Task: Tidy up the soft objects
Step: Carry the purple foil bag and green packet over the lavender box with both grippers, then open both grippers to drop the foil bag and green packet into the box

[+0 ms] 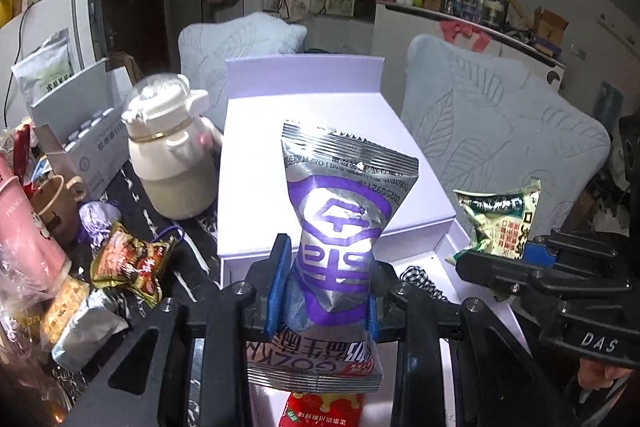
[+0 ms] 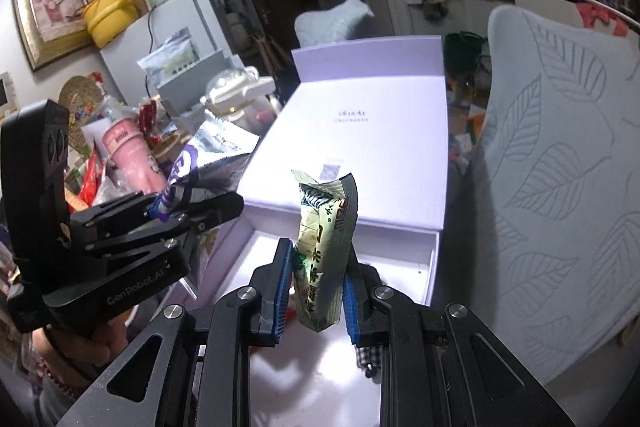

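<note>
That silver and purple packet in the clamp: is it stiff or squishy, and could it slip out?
Probably squishy: the silver packet pinches to a narrow waist where the left gripper squeezes it. It looks light, since its top stands up unsupported. The glossy foil may be slippery, though the crumpled waist likely helps the grip.

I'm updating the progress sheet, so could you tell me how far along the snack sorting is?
Done: a red packet already lies in the white box. In hand: left gripper holds the silver-purple pouch, right gripper the green packet, both above the box. Left: loose packets on the table.
</note>
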Available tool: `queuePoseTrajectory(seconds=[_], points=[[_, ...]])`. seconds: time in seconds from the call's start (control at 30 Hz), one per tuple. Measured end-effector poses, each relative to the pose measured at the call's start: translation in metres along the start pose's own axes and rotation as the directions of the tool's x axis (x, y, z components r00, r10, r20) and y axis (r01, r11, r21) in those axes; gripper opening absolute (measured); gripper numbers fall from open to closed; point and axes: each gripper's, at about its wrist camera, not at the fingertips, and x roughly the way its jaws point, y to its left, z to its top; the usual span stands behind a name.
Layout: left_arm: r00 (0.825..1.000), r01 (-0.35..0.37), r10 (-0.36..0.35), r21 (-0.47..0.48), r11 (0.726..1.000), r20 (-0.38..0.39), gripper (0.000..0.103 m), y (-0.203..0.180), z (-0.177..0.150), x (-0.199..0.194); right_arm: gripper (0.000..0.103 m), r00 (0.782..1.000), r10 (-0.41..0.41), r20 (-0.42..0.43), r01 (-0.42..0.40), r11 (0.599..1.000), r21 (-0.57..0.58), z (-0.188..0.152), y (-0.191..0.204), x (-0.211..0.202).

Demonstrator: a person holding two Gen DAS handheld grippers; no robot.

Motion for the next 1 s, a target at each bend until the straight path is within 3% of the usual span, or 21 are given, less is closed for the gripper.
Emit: queuePoseTrajectory(seconds=[0.37, 0.67, 0.77, 1.0], points=[[0.996, -0.029, 0.027, -0.019, 0.999, -0.087, 0.031, 0.006, -0.009, 0.025, 0.024, 0.999, 0.013, -0.053, -0.010, 0.999, 0.045, -0.003, -0.012, 0.019], [0.974, -0.090, 0.079, -0.043, 0.995, -0.211, 0.032, 0.012, -0.015, 0.048, 0.025, 0.997, 0.004, -0.080, 0.000, 0.999, 0.052, -0.002, -0.015, 0.028], [0.961, -0.110, 0.094, -0.045, 0.993, -0.260, 0.032, 0.013, -0.018, 0.056, 0.045, 0.995, 0.005, -0.095, 0.001, 0.998, 0.062, -0.005, -0.019, 0.029], [0.963, -0.096, 0.083, -0.039, 0.995, -0.256, 0.032, 0.008, -0.018, 0.052, 0.045, 0.994, -0.024, -0.110, 0.032, 0.996, 0.078, -0.012, -0.027, 0.024]])
